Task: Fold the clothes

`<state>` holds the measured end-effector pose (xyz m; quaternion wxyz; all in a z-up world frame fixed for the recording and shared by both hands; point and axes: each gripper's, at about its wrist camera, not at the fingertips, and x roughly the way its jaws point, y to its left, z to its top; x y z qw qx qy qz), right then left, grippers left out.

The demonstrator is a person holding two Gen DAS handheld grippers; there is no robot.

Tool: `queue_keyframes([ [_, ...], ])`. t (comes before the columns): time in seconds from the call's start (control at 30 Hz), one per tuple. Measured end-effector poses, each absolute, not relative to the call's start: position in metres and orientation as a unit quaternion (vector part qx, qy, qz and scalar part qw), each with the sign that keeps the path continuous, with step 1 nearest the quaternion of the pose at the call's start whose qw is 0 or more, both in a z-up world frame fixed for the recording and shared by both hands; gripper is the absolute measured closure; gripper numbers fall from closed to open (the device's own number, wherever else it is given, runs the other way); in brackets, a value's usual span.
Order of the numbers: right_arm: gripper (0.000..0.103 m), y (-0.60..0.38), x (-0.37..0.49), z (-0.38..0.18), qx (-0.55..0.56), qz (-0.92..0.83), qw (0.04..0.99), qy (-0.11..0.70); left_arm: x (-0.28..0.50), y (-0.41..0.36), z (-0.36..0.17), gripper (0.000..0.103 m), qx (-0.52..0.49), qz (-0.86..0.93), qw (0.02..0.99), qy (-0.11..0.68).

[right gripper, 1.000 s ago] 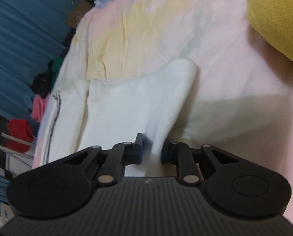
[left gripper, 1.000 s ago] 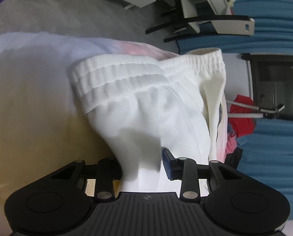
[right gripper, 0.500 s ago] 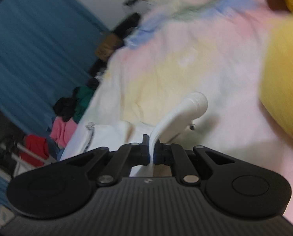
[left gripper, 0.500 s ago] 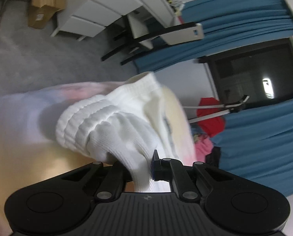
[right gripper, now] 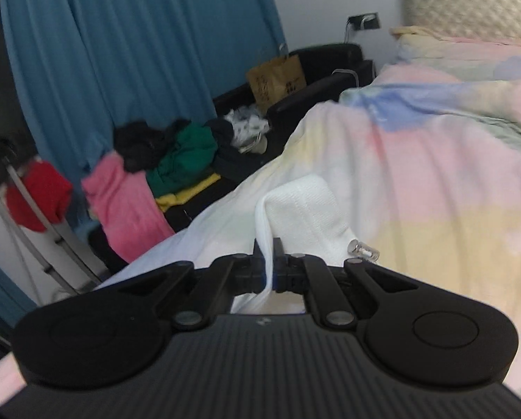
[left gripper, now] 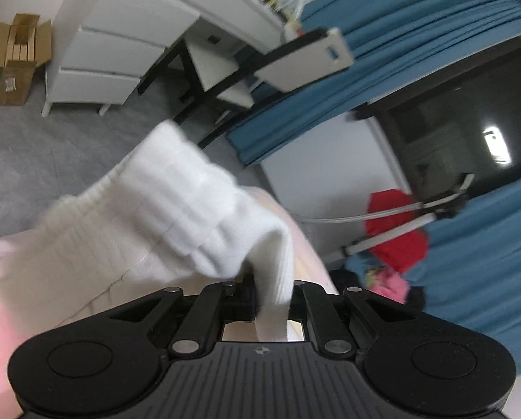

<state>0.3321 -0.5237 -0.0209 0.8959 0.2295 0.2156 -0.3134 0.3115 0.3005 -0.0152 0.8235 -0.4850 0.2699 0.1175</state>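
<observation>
A white garment with a ribbed elastic waistband (left gripper: 176, 202) is lifted off the pastel bedspread (right gripper: 435, 181). My left gripper (left gripper: 272, 295) is shut on the white garment, and the waistband drapes up and to the left of it. My right gripper (right gripper: 268, 272) is shut on another edge of the same white garment (right gripper: 302, 209), whose ribbed end stands just above the fingers. A small metal drawstring tip (right gripper: 363, 249) hangs to the right of the right gripper.
A heap of coloured clothes (right gripper: 162, 160) lies on a black sofa beside the bed, with blue curtains (right gripper: 120, 52) behind. A white drawer unit (left gripper: 120, 45), a chair and a cardboard box (left gripper: 16, 56) stand on the grey carpet. A drying rack holds a red garment (left gripper: 396, 230).
Both grippers have closed on the white garment and lifted it off the bed. Both cameras have tilted up towards the room.
</observation>
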Motion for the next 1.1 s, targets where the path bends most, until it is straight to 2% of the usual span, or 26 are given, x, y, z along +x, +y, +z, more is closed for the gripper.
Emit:
queue_keyframes([
  [0.17, 0.097, -0.522, 0.410, -0.082, 0.202, -0.324, 0.888, 0.257, 0.394, 0.294, -0.061, 0.094, -0.458, 0.147, 0.816, 0.321],
  [0.37, 0.094, -0.519, 0.426, -0.110, 0.196, -0.322, 0.884, 0.275, 0.401, 0.301, -0.084, 0.089, -0.447, 0.136, 0.809, 0.356],
  [0.4, 0.089, -0.517, 0.416, -0.106, 0.200, -0.318, 0.886, 0.273, 0.397, 0.302, -0.082, 0.088, -0.444, 0.131, 0.812, 0.356],
  [0.47, 0.081, -0.514, 0.396, -0.100, 0.207, -0.309, 0.889, 0.269, 0.386, 0.301, -0.074, 0.077, -0.433, 0.113, 0.825, 0.344],
  [0.53, 0.069, -0.510, 0.377, -0.093, 0.213, -0.300, 0.891, 0.264, 0.371, 0.298, -0.063, 0.052, -0.421, 0.102, 0.839, 0.330],
  [0.6, 0.049, -0.507, 0.358, -0.087, 0.220, -0.291, 0.894, 0.260, 0.350, 0.293, -0.050, 0.047, -0.396, 0.097, 0.857, 0.314],
  [0.67, 0.042, -0.504, 0.338, -0.080, 0.227, -0.282, 0.897, 0.256, 0.328, 0.289, -0.041, 0.045, -0.364, 0.086, 0.875, 0.308],
  [0.77, 0.042, -0.499, 0.309, -0.071, 0.237, -0.268, 0.900, 0.249, 0.281, 0.289, -0.037, 0.038, -0.354, 0.087, 0.882, 0.298],
  [0.83, 0.042, -0.497, 0.276, -0.076, 0.288, -0.251, 0.895, 0.231, 0.242, 0.291, -0.040, 0.029, -0.372, 0.089, 0.880, 0.281],
  [0.9, 0.039, -0.495, 0.241, -0.084, 0.344, -0.231, 0.886, 0.209, 0.207, 0.295, -0.050, 0.026, -0.403, 0.091, 0.869, 0.274],
  [1.1, 0.039, -0.483, 0.187, -0.133, 0.489, -0.160, 0.828, 0.224, 0.166, 0.320, -0.101, 0.026, -0.543, 0.123, 0.778, 0.290],
])
